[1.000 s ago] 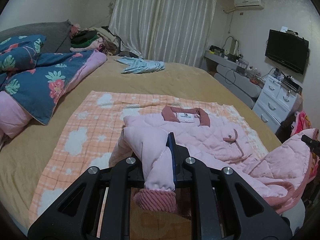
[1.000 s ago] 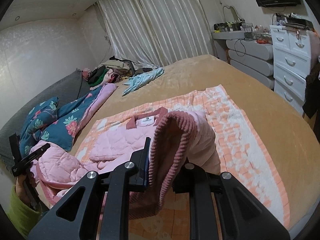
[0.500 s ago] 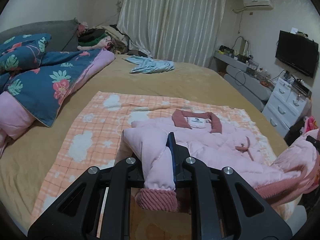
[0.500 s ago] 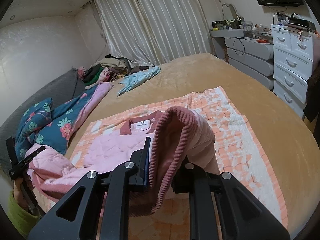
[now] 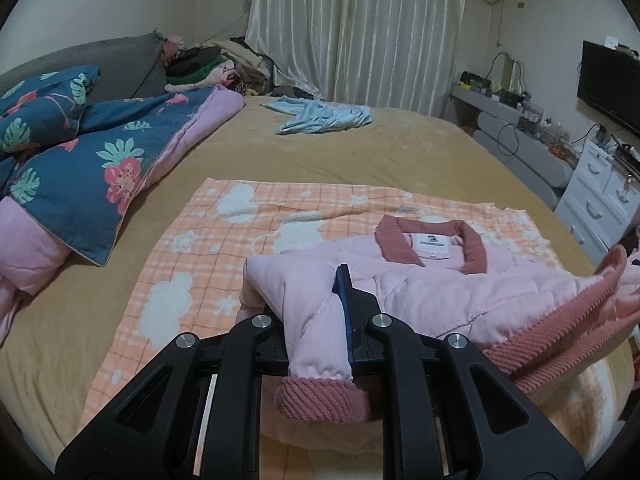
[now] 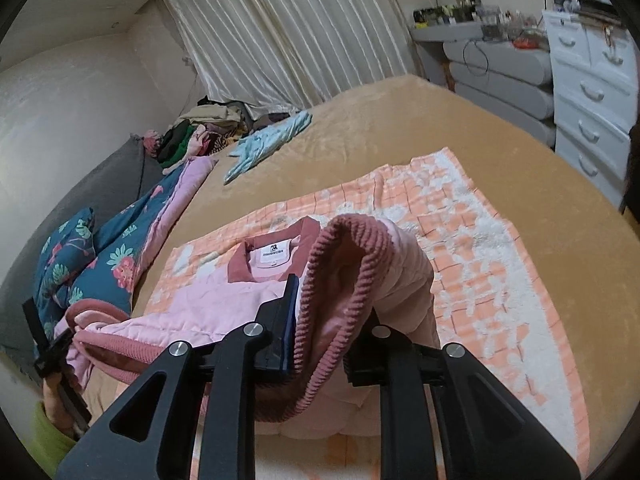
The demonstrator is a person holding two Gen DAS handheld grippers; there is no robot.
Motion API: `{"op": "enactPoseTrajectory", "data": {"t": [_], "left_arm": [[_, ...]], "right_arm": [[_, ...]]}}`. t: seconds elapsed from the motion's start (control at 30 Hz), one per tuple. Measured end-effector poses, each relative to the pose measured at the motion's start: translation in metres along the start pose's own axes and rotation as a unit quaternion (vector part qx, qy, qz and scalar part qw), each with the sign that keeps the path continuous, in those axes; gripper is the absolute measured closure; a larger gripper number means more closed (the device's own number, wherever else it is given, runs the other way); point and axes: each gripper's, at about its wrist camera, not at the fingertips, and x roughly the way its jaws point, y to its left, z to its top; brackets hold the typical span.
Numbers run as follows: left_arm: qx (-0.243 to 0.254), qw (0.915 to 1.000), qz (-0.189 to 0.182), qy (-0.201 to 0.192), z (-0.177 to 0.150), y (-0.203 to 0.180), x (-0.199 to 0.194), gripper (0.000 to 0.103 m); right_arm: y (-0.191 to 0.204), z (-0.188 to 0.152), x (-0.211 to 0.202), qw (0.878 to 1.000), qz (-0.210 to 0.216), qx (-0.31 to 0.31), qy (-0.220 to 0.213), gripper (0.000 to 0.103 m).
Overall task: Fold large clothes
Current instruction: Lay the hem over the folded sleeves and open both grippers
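Observation:
A pink quilted jacket (image 5: 432, 284) with a dusty-red collar and ribbed hem lies collar-far on an orange checked blanket (image 5: 208, 240) on the bed. My left gripper (image 5: 320, 316) is shut on the jacket's sleeve near its ribbed cuff (image 5: 320, 396), held above the blanket. My right gripper (image 6: 324, 320) is shut on the jacket's ribbed hem (image 6: 344, 264), which drapes over its fingers. The jacket (image 6: 224, 300) hangs stretched between both grippers. The left gripper also shows at the far left of the right wrist view (image 6: 48, 344).
A blue floral quilt (image 5: 88, 160) is piled at the left of the bed. A light blue garment (image 5: 320, 118) lies farther back on the tan bedspread (image 5: 360, 152). A clothes pile (image 5: 216, 64) sits by the curtain. White drawers (image 6: 592, 92) stand to the right.
Both grippers have moved forward over the bed with the jacket. The lifted hem has been carried toward the collar, so the jacket's lower part now sits closer to it.

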Motion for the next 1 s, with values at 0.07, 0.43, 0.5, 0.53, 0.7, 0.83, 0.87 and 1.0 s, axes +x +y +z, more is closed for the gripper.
{"op": "enactPoseTrajectory", "data": {"t": [0.07,0.43,0.5,0.53,0.7,0.83,0.87,1.0], "left_arm": [[0.0,1.0,0.004,0.006,0.0,0.001,0.011,0.094],[-0.012,0.9997,-0.002,0.021,0.001,0.006,0.048,0.094],[-0.013,0.9996,-0.005,0.023,0.001,0.006,0.053,0.094],[-0.015,0.9996,-0.007,0.024,0.001,0.007,0.055,0.094],[-0.023,0.9992,-0.019,0.025,0.004,0.005,0.063,0.09],[-0.028,0.9986,-0.038,0.022,0.008,0.002,0.068,0.082],[-0.031,0.9984,-0.043,0.02,0.009,0.002,0.068,0.08],[-0.053,0.9956,-0.075,0.02,0.014,0.003,0.068,0.039]], "right_arm": [[-0.006,0.003,0.009,1.0,0.013,0.014,0.007,0.08],[-0.023,0.012,0.018,0.993,0.095,0.057,-0.029,0.029],[-0.027,0.01,0.013,0.992,0.099,0.056,-0.046,0.027],[-0.03,0.007,0.012,0.993,0.094,0.05,-0.054,0.025],[-0.038,-0.012,0.029,0.999,0.031,0.021,-0.03,0.021],[-0.039,-0.036,0.05,1.0,-0.021,-0.02,-0.003,0.021],[-0.04,-0.041,0.055,0.999,-0.027,-0.023,0.004,0.021],[-0.045,-0.059,0.068,0.999,-0.03,-0.022,0.015,0.021]]}}
